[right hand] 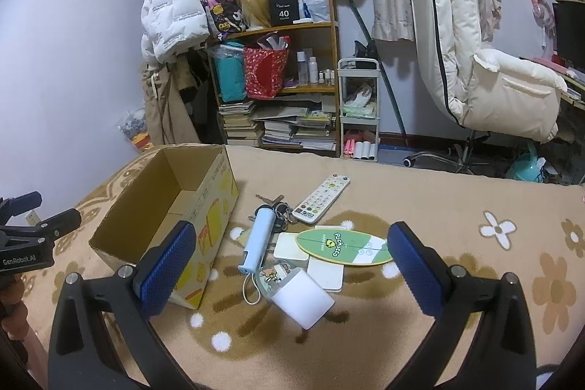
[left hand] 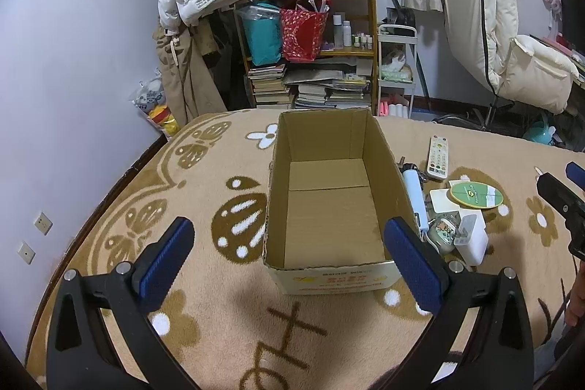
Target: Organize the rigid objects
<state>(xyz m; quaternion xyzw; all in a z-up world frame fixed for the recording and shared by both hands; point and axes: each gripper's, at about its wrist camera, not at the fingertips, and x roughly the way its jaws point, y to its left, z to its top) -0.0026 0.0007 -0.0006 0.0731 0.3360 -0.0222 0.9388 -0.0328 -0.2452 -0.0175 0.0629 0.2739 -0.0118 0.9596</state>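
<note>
A tan blanket (right hand: pixel 457 192) patterned with brown and white flowers is spread over the bed. Beyond its far edge a wooden shelf unit (right hand: pixel 334 35) is stood against the wall — a teal bag (right hand: pixel 229 77) and a red patterned bag (right hand: pixel 265 72) are kept on its middle shelf, a black box marked "40" (right hand: pixel 283 10) on top, stacked books (right hand: pixel 241 123) below. A white puffer jacket (right hand: pixel 172 13) is hung at the shelf's left — a small white trolley (right hand: pixel 358 108) is placed at its right. A cream padded chair (right hand: pixel 486 61) is seen further right.
</note>
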